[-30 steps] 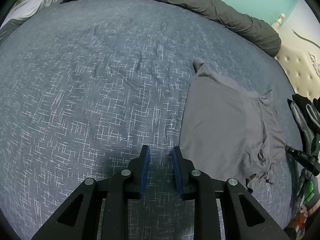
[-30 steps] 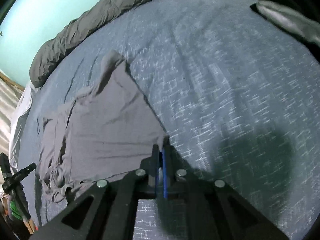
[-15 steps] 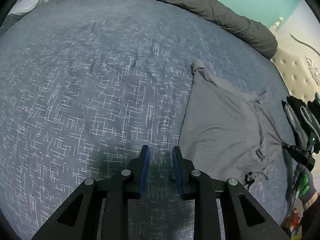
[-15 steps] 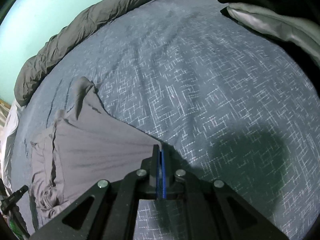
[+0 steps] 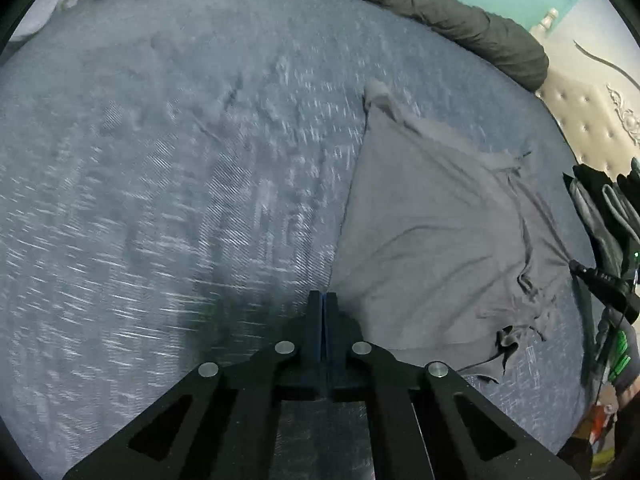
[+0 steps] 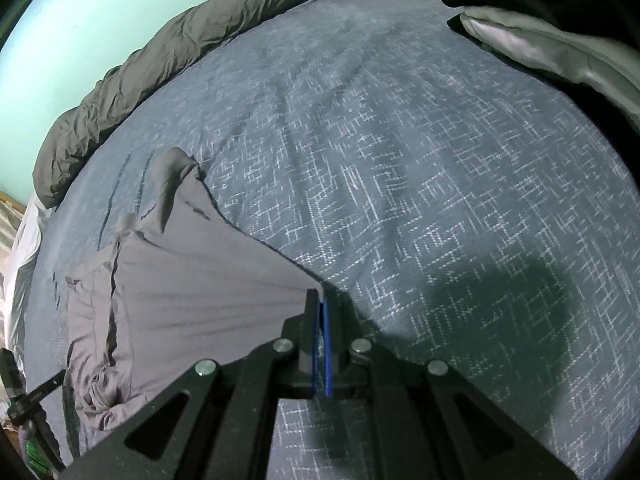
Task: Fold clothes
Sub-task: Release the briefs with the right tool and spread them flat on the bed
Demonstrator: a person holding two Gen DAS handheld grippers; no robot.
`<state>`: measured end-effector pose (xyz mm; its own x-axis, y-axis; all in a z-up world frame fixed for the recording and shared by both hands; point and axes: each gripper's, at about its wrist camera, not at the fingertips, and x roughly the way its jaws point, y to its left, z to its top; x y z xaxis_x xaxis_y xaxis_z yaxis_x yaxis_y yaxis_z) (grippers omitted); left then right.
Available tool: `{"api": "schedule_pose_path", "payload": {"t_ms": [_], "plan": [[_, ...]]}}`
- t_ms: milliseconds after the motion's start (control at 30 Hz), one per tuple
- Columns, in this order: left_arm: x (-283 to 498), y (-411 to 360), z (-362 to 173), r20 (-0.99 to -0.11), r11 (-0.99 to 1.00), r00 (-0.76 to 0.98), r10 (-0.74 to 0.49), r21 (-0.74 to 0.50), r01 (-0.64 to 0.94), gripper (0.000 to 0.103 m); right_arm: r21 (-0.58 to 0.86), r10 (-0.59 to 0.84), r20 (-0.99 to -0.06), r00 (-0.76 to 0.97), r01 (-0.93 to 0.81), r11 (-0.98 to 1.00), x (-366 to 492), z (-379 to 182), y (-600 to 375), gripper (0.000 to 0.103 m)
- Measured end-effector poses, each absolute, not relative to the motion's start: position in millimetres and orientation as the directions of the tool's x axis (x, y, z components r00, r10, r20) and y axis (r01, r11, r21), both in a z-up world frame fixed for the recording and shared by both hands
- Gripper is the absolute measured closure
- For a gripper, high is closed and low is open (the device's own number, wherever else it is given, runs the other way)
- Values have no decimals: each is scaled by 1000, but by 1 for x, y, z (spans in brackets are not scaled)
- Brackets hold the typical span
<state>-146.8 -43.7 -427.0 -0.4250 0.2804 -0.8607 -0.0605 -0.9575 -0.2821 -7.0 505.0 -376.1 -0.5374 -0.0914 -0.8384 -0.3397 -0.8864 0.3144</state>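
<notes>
A grey garment (image 5: 440,232) lies spread on the blue patterned bedcover (image 5: 160,200). My left gripper (image 5: 322,295) is at the garment's near left corner. Its jaws are closing, and the blue pads meet with the cloth's edge pinched at their tips. In the right wrist view the same garment (image 6: 192,280) fans out taut from my right gripper (image 6: 321,294), which is shut on another corner and holds it slightly off the bedcover (image 6: 440,200). The far end of the garment lies bunched and wrinkled.
A dark grey duvet (image 5: 440,8) is rolled along the far edge of the bed. A stack of black and grey clothes (image 6: 540,20) sits on the bed to the right. A tufted headboard (image 5: 580,120) stands behind it. The right gripper (image 5: 600,280) shows at the left wrist view's right edge.
My left gripper's jaws went from open to shut, now at the garment's corner instead of beside it. The right gripper stayed shut and the cloth it holds has drawn tauter.
</notes>
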Motion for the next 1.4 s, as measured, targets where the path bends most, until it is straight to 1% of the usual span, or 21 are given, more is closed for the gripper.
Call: {"api": "schedule_pose_path", "payload": {"t_ms": [67,133,300,367,433,500,567,633,700,767,833,933,1000,1067,1100,1133,1167,1233,1267,1300,1400], "plan": [[-144,-50,-419,-852,-960,-450,268,-276,-49,103,314,-93,-837,-539,-335,-888,-15,-373,513,102],[-117,-49,-420,-853,-961,-452,260,-274,-34,103,308,-93,-840,-535,-327,-893,-14,-372,515,102],[-121,-50,-435,-874,-970,-431,222,-243,-7,103,272,-76,-848,-524,-308,-912,-18,-369,504,101],[-117,-45,-433,-871,-970,-440,219,-242,-4,103,248,-43,-845,-533,-320,-914,-17,-362,501,97],[-105,-43,-428,-869,-974,-450,205,-227,-4,102,217,-7,-836,-549,-319,-922,-8,-349,494,88],[-78,-14,-418,-857,-973,-467,216,-231,-26,100,229,-22,-818,-574,-291,-929,1,-337,482,84],[-64,8,-409,-845,-966,-471,253,-246,-77,90,263,-83,-812,-577,-235,-936,10,-332,462,80],[-55,42,-404,-837,-953,-455,303,-274,-131,63,299,-169,-822,-544,-160,-941,18,-334,431,74],[-55,92,-401,-835,-933,-418,359,-303,-195,59,331,-241,-830,-502,-96,-939,21,-344,402,73],[-58,141,-395,-839,-918,-387,383,-300,-258,59,346,-288,-834,-470,-41,-937,26,-352,376,72],[-57,161,-401,-843,-912,-378,383,-281,-300,59,331,-300,-840,-452,10,-944,31,-356,352,72],[-67,151,-409,-851,-908,-363,381,-269,-323,59,323,-307,-846,-436,38,-945,30,-362,330,72],[-87,163,-417,-858,-907,-354,373,-257,-334,59,304,-291,-860,-419,39,-952,22,-369,320,72],[-82,143,-415,-866,-907,-346,361,-240,-345,60,282,-272,-874,-403,34,-959,15,-380,315,72],[-79,139,-417,-868,-906,-341,360,-239,-349,64,276,-263,-879,-398,26,-961,15,-383,315,72],[-77,137,-417,-871,-905,-336,359,-238,-351,73,277,-262,-880,-396,21,-961,12,-386,314,72],[-77,137,-419,-875,-908,-336,350,-229,-350,79,273,-258,-880,-399,20,-962,11,-388,314,75],[-78,138,-423,-876,-907,-335,346,-222,-358,91,259,-246,-878,-410,25,-966,9,-388,314,96],[-76,137,-420,-876,-904,-333,350,-223,-363,96,260,-250,-876,-412,31,-965,9,-387,313,99],[-76,138,-420,-874,-902,-333,355,-227,-368,99,258,-251,-874,-415,39,-965,9,-385,314,100],[-73,138,-413,-864,-895,-343,368,-229,-383,100,248,-253,-867,-429,68,-966,14,-375,319,101]]}}
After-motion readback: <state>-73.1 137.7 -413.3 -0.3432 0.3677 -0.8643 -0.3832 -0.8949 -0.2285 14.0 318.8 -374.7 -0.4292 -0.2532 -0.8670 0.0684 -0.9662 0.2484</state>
